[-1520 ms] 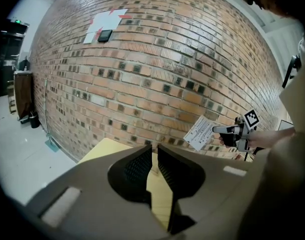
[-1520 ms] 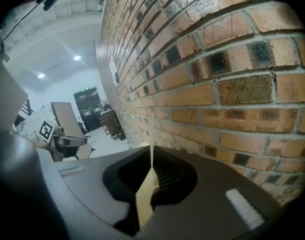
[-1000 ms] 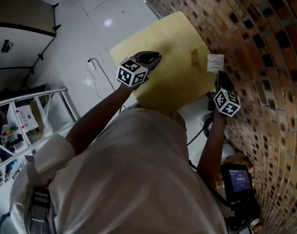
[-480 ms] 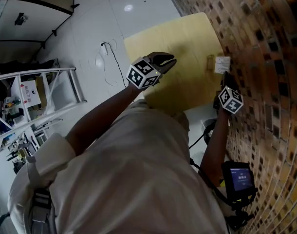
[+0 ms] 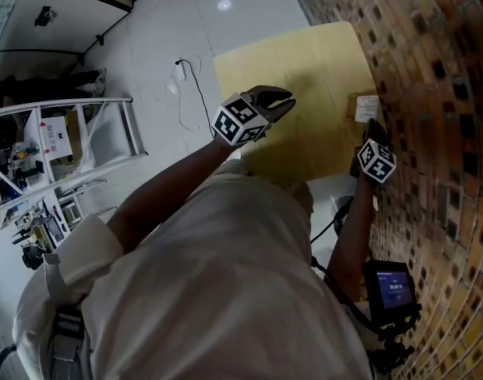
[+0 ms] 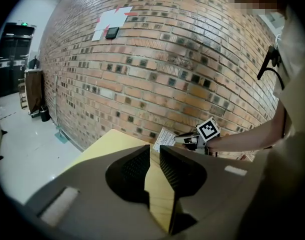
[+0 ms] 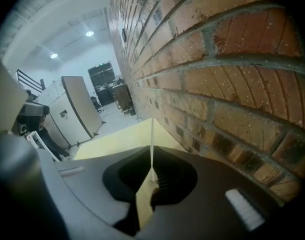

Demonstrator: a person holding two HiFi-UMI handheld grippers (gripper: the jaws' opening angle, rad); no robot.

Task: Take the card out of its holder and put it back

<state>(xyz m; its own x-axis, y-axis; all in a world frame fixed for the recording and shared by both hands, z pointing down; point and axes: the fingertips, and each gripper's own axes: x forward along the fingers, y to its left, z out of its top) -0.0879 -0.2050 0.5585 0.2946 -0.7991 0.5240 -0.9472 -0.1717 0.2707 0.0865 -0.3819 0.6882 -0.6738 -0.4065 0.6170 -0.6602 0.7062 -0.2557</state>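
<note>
Hold the thin white rectangular card [image 5: 367,108] clamped edge-on in the right gripper [image 5: 372,127], as now: jaws closed flat on its lower end, upper end standing free above the pads; placed low over the far right corner of the pale yellow wooden table [image 5: 305,62], close against the red-brown brick wall [image 5: 431,70]. Treat the step in hand as, probably, the return of the card to its holder; impossible to tell from these views whether the bottom edge already sits in the slot. Look for the small holder [image 5: 353,104] as a faint shape on the table just beside the card; too small to read in detail.

Leave the left gripper [image 5: 283,100] hanging over the middle of the table, well apart from the card; jaws a narrow gap apart, nothing between them, only tabletop visible through the gap.

For a clean insertion:
- keep the card upright, its plane parallel to the slot;
- line up the bottom edge before lowering;
- lower straight, without twist, to avoid bowing the thin stock or skidding off the lip;
- avoid scraping the wall with the gripper body;
- release only after full seating;
- bring the left gripper in to steady the holder against sliding, if needed.
</note>
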